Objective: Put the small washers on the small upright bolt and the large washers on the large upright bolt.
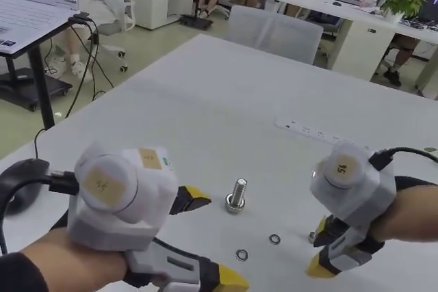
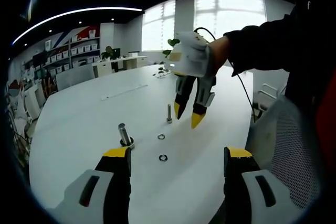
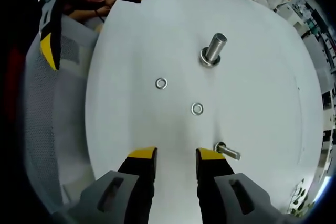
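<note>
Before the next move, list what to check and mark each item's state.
1. Large bolt stands upright: ok.
2. Small bolt stands upright: ok.
3. First washer and second washer lie flat and uncovered: ok.
4. Left tool open and empty: ok.
5. Right tool open and empty: ok.
6. Which washer is small and which is large: cannot tell.

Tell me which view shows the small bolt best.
The left gripper view: the small bolt stands whole and upright beside the right gripper. The right gripper view shows it foreshortened by its own jaws; in the head view that gripper mostly hides it.
</note>
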Available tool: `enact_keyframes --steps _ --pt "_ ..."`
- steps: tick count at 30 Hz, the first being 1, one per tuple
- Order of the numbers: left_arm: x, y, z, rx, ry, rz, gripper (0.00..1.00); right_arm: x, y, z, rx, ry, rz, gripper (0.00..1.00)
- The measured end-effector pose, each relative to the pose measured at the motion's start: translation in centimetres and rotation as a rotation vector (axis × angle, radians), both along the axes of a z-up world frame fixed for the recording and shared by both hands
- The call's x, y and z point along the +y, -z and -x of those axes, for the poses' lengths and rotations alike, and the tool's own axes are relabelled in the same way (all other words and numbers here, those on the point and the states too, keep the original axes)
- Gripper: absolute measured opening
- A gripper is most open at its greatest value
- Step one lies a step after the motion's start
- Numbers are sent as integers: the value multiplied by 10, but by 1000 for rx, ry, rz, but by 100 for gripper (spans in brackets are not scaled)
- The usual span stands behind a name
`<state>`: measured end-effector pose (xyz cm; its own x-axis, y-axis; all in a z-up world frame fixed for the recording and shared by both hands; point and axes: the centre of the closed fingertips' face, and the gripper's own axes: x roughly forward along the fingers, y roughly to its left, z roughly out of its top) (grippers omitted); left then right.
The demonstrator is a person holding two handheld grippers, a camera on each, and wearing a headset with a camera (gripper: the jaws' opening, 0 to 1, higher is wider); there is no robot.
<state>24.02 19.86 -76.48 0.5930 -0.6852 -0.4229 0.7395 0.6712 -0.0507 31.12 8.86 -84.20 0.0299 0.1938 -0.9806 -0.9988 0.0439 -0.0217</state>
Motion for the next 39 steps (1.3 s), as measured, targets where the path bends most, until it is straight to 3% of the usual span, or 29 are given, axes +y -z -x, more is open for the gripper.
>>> enact_keyframes --steps 16,25,39 --pt "0 0 -1 4 -4 -2 71 30 5 -19 -18 -50 3 30" --pt "1 1 -2 8 -9 -1 71 37 15 -30 -24 -58 14 26" --pt "2 3 -3 17 -13 0 71 44 29 -34 -11 -73 24 25"
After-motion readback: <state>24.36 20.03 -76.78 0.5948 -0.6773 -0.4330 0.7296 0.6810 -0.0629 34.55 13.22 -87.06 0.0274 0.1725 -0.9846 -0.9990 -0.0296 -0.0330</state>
